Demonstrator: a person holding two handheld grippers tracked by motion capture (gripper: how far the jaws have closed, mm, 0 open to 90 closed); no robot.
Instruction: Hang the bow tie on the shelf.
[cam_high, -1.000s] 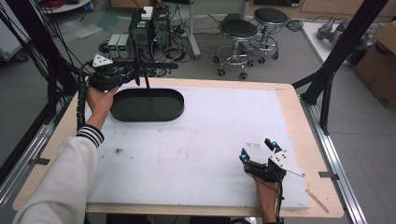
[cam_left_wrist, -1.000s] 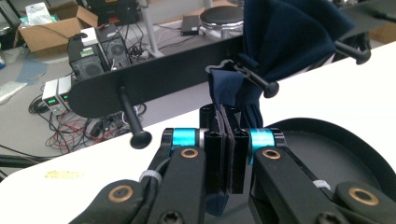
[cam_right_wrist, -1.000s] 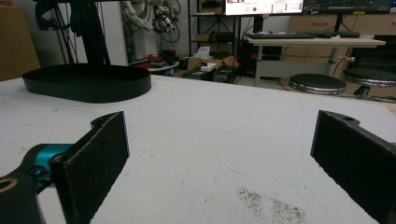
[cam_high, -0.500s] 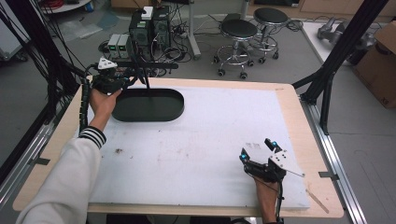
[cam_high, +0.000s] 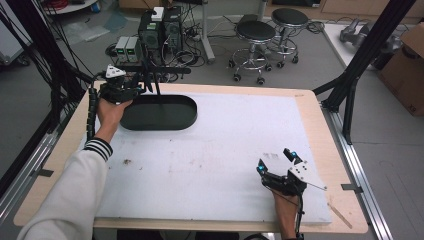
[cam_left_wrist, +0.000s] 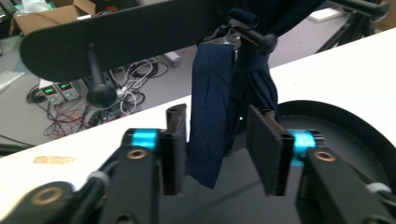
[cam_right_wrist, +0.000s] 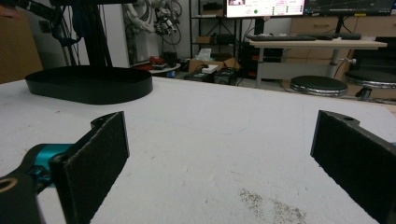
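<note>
A dark blue cloth (cam_left_wrist: 212, 116) is seen hanging from a black rack (cam_left_wrist: 116, 35) at the upper centre of the left gripper view. It hangs between the left gripper (cam_left_wrist: 224, 147)'s jaws, which have just been opening and press on nothing. At the lower right of the high view, the right gripper (cam_high: 277, 161) is held wide open and empty over the white table (cam_high: 225, 145).

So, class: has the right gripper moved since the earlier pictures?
No. The right gripper sits at the same spot near the table's front right corner.
</note>
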